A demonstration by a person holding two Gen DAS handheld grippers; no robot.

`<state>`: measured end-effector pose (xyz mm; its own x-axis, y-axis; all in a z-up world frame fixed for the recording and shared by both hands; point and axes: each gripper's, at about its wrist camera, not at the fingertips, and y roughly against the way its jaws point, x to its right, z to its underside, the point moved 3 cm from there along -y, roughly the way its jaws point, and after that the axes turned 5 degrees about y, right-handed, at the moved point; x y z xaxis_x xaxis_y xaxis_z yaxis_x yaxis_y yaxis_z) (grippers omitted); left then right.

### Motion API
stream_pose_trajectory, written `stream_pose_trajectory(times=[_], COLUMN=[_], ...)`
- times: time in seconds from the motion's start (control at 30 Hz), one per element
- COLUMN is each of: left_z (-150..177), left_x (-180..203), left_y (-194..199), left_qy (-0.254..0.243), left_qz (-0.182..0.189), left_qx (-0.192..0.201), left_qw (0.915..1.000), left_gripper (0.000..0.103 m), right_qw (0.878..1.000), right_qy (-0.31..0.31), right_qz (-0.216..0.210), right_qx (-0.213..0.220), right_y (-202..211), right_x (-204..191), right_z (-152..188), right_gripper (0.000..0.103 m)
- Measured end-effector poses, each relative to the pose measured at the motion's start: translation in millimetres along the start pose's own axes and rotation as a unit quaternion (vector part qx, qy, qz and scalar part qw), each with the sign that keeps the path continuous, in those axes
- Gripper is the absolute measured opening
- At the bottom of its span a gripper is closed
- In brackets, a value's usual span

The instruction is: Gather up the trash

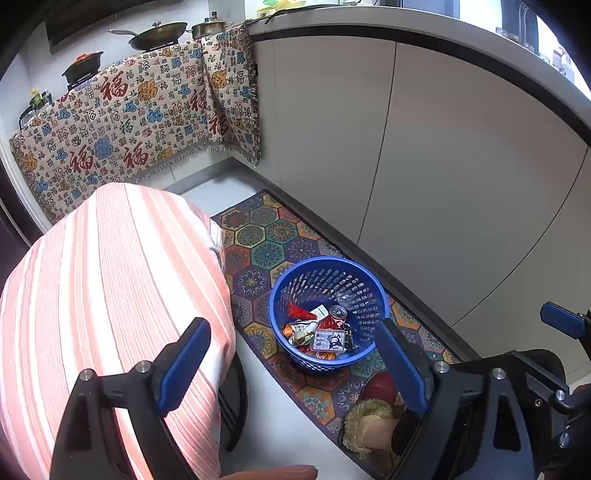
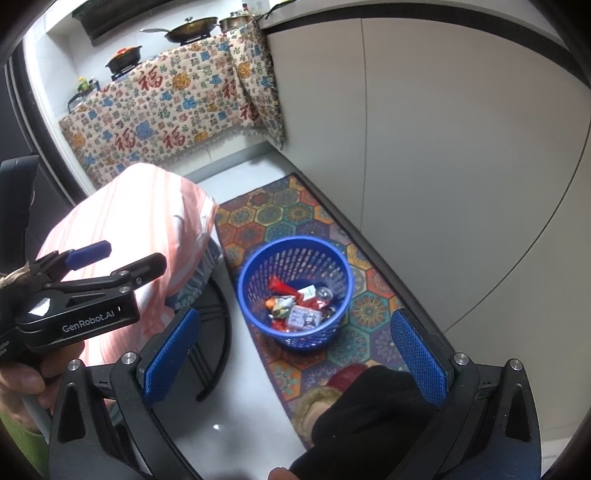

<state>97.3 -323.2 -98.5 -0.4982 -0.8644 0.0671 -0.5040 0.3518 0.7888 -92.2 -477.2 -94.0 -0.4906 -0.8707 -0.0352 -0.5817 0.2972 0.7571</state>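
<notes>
A blue mesh basket (image 1: 275, 295) (image 2: 243, 280) stands on the patterned rug and holds trash: a red can (image 1: 334, 317), a red wrapper (image 2: 280, 286), a small printed packet (image 1: 328, 339) and several crumpled wrappers. My left gripper (image 1: 291, 326) hangs above and in front of the basket, jaws wide open with nothing between them. It also shows at the left of the right wrist view, left gripper (image 2: 136, 253). My right gripper (image 2: 295, 315) hovers over the same basket, open and empty. One of its blue fingers (image 1: 561, 321) shows at the right edge.
A table under a pink striped cloth (image 1: 110, 295) (image 2: 147, 221) stands left of the basket on black legs. A person's foot in a red fuzzy slipper (image 1: 373, 413) rests on the rug (image 1: 266, 236). Grey cabinets (image 1: 461, 166) line the right; pans (image 1: 159, 35) sit at the back.
</notes>
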Motion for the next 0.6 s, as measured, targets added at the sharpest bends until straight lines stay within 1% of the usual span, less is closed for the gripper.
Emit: stream_pose_trajectory(times=[0.6], left_z=[0.4], left_x=[-3.5], left_y=[-6.2], left_qy=[0.003], left_qz=[-0.001], left_qx=[-0.01], left_qw=[0.9999], left_gripper=[0.092], right_qw=[1.0], right_qy=[-0.003], right_qz=[-0.01], right_qx=[-0.012], right_y=[-4.6], right_x=[-3.1], right_z=[1.5], right_gripper=[0.103])
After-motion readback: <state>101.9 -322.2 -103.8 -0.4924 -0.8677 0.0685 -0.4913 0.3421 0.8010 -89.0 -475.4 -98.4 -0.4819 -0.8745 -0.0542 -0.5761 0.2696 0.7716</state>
